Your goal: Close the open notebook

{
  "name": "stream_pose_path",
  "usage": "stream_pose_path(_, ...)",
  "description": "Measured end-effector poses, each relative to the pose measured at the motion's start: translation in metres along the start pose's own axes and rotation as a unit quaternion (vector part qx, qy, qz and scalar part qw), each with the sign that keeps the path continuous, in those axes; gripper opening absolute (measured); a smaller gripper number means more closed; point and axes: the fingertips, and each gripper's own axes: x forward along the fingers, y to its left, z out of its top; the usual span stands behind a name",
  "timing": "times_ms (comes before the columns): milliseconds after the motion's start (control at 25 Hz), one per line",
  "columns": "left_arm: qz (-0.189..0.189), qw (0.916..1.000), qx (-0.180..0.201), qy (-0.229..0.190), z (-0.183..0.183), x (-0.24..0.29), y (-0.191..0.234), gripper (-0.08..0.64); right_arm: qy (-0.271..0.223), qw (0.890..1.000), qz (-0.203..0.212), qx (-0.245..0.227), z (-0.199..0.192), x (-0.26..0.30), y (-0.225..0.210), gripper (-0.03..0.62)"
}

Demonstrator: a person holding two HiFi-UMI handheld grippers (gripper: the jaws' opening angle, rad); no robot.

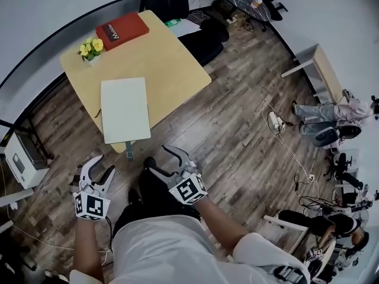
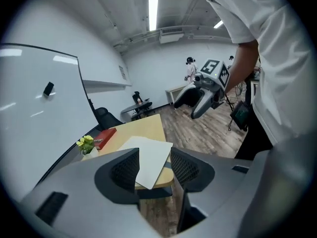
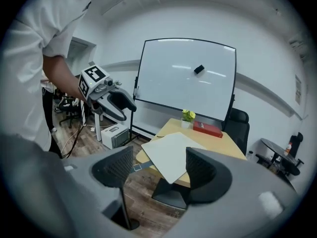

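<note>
Left gripper [image 1: 102, 165] and right gripper [image 1: 159, 160]: jaws apart, holding nothing. Ahead of both, notebook [image 1: 124, 108] on table [image 1: 172, 64]; red book [image 1: 121, 30] and flowers [image 1: 92, 47] beyond it.

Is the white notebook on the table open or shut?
Looks shut: the notebook lies flat as one white slab, no middle fold or facing pages showing.

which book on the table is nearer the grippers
The white notebook, overhanging the table at its near edge; the red book lies at the far end beside the yellow flowers.
</note>
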Motion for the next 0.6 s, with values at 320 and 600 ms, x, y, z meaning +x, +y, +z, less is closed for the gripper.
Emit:
stream_pose_path(320,-0.041,0.9919,0.071,0.097,-0.045,0.071,0.016,0.199,0.060,0.994,0.066,-0.055,-0.059,0.067,-0.037,0.337)
stream_pose_path(600,-0.079,0.9732,0.116,0.182,-0.095,0.104,0.014,0.199,0.106,0.977,0.122,-0.140,-0.103,0.107,-0.035,0.337)
